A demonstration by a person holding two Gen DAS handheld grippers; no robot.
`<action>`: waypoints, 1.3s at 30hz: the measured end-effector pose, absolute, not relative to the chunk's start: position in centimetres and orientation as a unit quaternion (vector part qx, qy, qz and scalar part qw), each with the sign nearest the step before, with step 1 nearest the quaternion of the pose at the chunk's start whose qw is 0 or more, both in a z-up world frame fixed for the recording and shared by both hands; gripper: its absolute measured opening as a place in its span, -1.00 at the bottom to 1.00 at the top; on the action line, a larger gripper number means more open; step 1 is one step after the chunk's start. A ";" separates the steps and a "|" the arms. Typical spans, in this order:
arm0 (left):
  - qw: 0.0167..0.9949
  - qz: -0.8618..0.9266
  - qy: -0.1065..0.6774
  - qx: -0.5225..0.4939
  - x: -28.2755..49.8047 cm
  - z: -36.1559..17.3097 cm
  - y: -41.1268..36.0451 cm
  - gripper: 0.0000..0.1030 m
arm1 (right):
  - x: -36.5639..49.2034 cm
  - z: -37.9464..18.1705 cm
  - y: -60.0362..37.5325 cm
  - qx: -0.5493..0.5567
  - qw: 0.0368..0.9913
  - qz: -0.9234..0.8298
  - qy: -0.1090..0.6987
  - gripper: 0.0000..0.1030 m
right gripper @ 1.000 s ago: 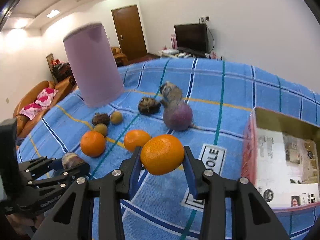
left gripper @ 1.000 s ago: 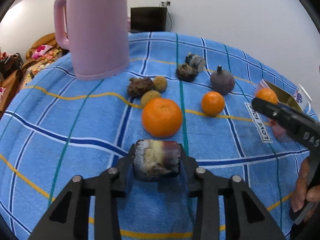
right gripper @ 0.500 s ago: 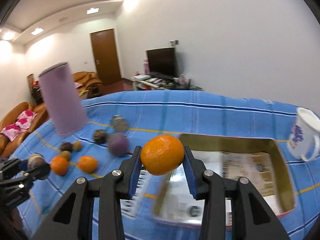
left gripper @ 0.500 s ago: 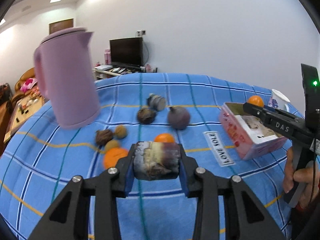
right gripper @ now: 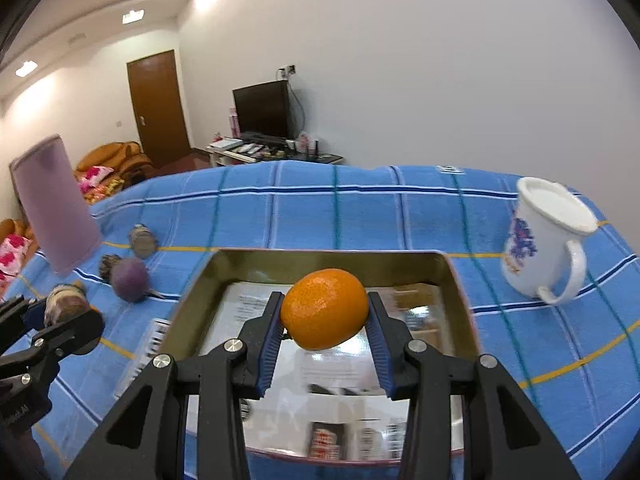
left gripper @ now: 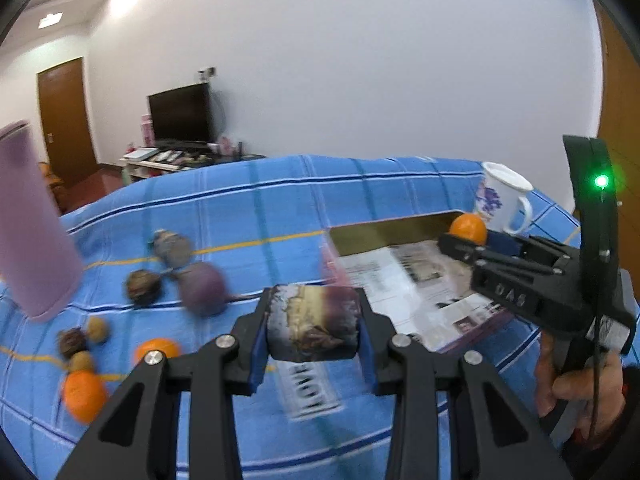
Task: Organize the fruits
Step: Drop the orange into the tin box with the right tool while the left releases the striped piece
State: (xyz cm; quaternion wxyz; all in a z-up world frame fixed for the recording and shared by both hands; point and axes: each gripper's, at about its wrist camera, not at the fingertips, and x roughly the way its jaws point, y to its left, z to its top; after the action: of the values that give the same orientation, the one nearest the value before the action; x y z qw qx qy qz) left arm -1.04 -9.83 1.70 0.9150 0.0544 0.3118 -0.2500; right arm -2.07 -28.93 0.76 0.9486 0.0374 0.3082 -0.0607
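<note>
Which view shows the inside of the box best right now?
Right wrist: it looks down into the box, showing all four gold walls and the printed paper lining behind the held orange. Left wrist sees only the far wall and part of the lining, blurred, with the right gripper across it.

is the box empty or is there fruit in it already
No fruit in it yet. The box shows only printed paper on its floor; the orange above it is clamped in the right gripper.
</note>
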 end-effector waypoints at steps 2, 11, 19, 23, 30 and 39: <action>0.909 -0.265 0.317 0.054 -0.8 1.6 -11.5 -0.25 | -2.1 0.5 -29.5 0.031 0.946 -0.067 0.315 -0.18; 0.891 -0.303 0.332 0.074 0.1 0.1 -17.2 -0.25 | -1.7 -0.8 -31.0 0.017 0.935 -0.076 0.345 -0.18; 0.878 -0.307 0.360 0.067 1.4 -1.6 -17.7 -0.25 | -0.9 -1.6 -31.3 0.028 0.926 -0.076 0.368 -0.18; 0.880 -0.308 0.354 0.072 1.3 -1.6 -17.7 -0.25 | -0.6 -2.0 -31.0 0.016 0.924 -0.082 0.374 -0.18; 0.885 -0.294 0.343 0.111 1.0 -2.0 -18.8 -0.26 | -0.4 -2.2 -31.2 0.016 0.921 -0.091 0.380 -0.18; 0.889 -0.279 0.341 0.122 0.9 -2.1 -19.2 -0.22 | -0.5 -2.2 -31.2 0.013 0.920 -0.095 0.379 -0.18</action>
State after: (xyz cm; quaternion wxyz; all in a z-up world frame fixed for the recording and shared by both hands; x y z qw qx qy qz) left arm 0.95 -19.17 -2.14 0.8894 0.1219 0.3406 -0.2795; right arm -0.53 -31.18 -2.21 0.9204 0.0131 0.3790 -0.0947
